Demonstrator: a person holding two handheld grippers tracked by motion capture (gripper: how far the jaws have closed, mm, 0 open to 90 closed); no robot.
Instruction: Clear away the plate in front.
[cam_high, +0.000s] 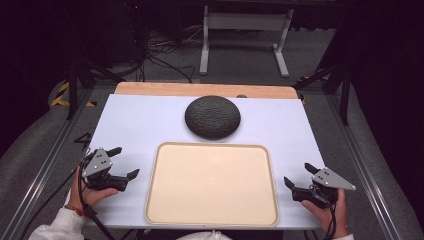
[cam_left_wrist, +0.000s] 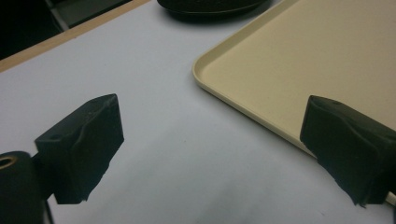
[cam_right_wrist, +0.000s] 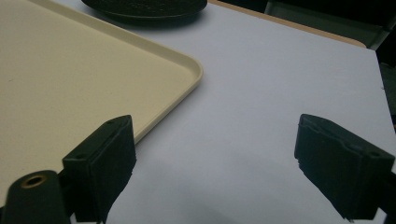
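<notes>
Tabletop (cam_high: 135, 125): a white sheet covers it; a strip of bare wood shows along the far edge.
Tray (cam_high: 212, 217): cream-coloured, rectangular with rounded corners and a low raised rim; it lies flat at the middle of the near edge, with nothing on it.
Dark disc (cam_high: 212, 116): a round, domed, rough-textured black object resting on the white sheet near the middle of the far edge, just beyond the tray's far rim and apart from it.
Left tongs (cam_high: 123, 162): held in the person's left hand (cam_high: 87, 195) near the near-left corner of the tabletop, just beside the tray's left rim; the jaws are spread wide with nothing between them. In the left gripper view one jaw stands over the white sheet and the other over the tray's rim.
Right tongs (cam_high: 298, 174): held in the person's right hand (cam_high: 330, 212) near the near-right corner, just beside the tray's right rim; the jaws are spread wide and hold nothing. In the right gripper view one jaw stands by the tray's edge, the other over the white sheet.
Beyond the tabletop: a grey floor with black cables (cam_high: 160, 60) and a white frame stand (cam_high: 244, 22).
Sleeve (cam_high: 55, 227): white, on the left forearm at the near edge.
</notes>
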